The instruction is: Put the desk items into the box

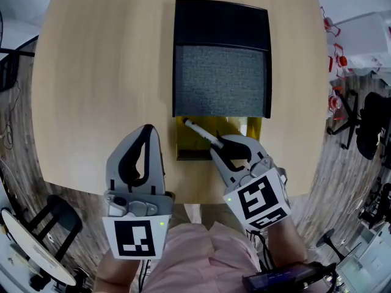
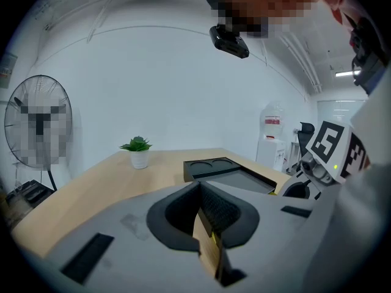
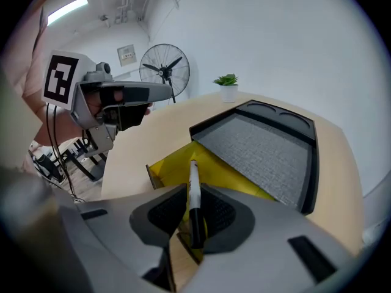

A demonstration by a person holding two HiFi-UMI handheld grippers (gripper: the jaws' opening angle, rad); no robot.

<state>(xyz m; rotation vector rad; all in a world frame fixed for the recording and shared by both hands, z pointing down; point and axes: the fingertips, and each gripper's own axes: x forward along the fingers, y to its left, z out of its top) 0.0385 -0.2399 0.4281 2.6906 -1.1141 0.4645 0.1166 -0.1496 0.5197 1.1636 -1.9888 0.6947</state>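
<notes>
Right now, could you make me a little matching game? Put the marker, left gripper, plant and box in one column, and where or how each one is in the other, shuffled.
Things:
1. marker
2. left gripper
3. plant
4. box

Places or states:
A. at the table's far edge
B. yellow, by the tray's near side
C. shut, with nothing in it
D. held in the right gripper

Pairs: 1-D, 2-C, 3-A, 4-B.

White walls (image 2: 183, 84), standing fan (image 3: 165, 72) (plank floor (image 1: 21, 133)).
</notes>
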